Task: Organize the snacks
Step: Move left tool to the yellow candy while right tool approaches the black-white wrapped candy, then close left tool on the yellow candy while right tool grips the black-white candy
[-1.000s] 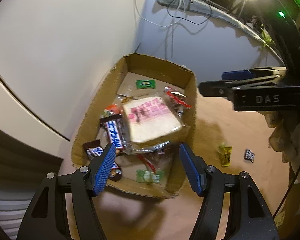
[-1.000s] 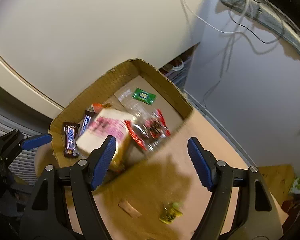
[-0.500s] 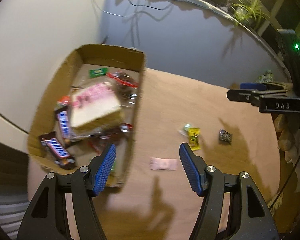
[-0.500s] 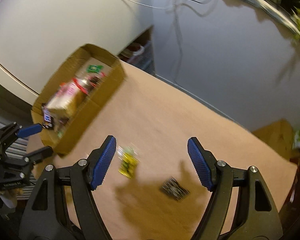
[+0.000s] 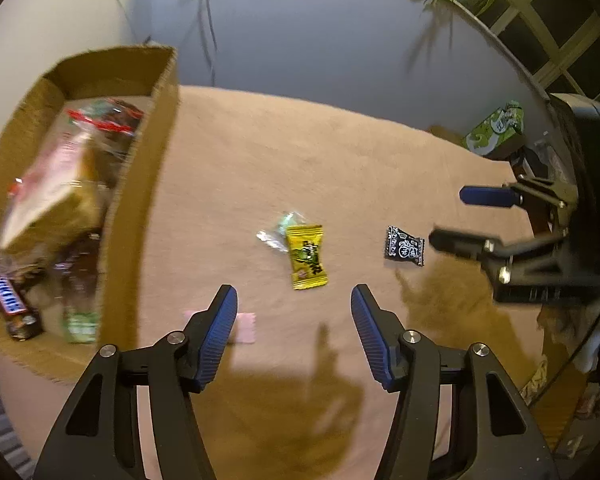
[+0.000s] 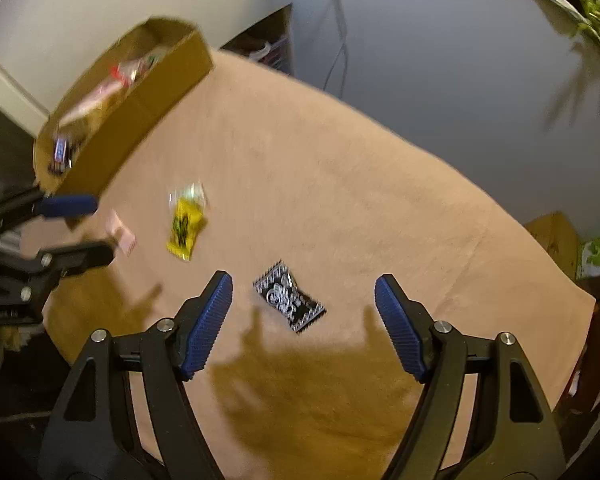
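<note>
Wrappers loose on cloth (image 5: 340,152): one yellow (image 5: 306,257), one black (image 6: 289,296), one pink (image 5: 244,327); both hand-held grippers closing, empty.

Both cameras look steeply down at the tan worktop (image 5: 260,152) from a near height. The left wrist view has the cardboard box (image 5: 156,152) close at its left edge. The right wrist view sits further right, with that box far at upper left. Both share the yellow candy (image 5: 306,256), the black candy (image 6: 289,297) and each other's tongs.
</note>
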### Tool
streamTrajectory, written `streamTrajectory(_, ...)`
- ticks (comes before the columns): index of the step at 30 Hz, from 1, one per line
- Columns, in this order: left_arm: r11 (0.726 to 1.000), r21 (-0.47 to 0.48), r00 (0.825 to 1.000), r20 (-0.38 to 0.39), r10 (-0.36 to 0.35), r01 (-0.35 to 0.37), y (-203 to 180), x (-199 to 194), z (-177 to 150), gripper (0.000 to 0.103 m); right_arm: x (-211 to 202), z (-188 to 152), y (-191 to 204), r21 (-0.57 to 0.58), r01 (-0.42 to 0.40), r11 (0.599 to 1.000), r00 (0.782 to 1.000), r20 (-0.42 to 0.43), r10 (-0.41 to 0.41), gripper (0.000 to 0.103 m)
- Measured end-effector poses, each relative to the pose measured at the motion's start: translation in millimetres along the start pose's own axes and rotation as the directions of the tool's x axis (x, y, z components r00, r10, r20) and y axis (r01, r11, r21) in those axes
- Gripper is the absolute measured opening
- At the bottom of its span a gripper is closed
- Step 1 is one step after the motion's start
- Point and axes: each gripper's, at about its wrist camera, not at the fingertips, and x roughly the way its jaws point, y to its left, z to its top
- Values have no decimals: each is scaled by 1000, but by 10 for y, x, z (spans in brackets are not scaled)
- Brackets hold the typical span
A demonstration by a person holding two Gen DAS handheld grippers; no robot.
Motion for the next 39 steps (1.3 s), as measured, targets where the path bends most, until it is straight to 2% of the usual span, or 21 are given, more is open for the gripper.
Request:
streamTrajectory(3,1000,-8,999,-30,-12,12,-49,127,26,48,98,-49,37,-34,-1,999,1000,-25,0,70)
streamTrajectory(6,1000,-11,999,-49,-4,4,-99,239,70,47,184,-83,33,-46,-6,999,999,-41,4,69)
streamTrajectory(10,1000,-22,997,-75,1,-2,-130,361,118,43,272,-102,12,-54,-17,998,998,-63,13,54)
streamTrajectory(16,1000,-2,995,-99,27,-27,-198,488,167,40,350,-77,3,-68,-19,998,997,-72,14,54)
streamTrajectory(23,998,36,993,-98,59,-56,-249,546,195,33,445,-16,54,-85,-22,996,996,-89,14,53)
streamTrajectory(28,996,52,993,-88,73,-69,-226,545,190,21,503,-45,80,-94,-22,995,993,-115,12,41)
streamTrajectory(35,996,60,994,-78,73,-68,-160,513,170,17,520,-87,105,-96,-34,995,991,-128,22,30)
streamTrajectory(36,996,60,994,-76,73,-69,-161,511,168,17,516,-105,109,-93,-35,995,991,-129,23,26)
streamTrajectory(39,994,77,994,-71,79,-74,-197,530,169,17,505,-147,148,-96,-40,995,991,-131,27,25)
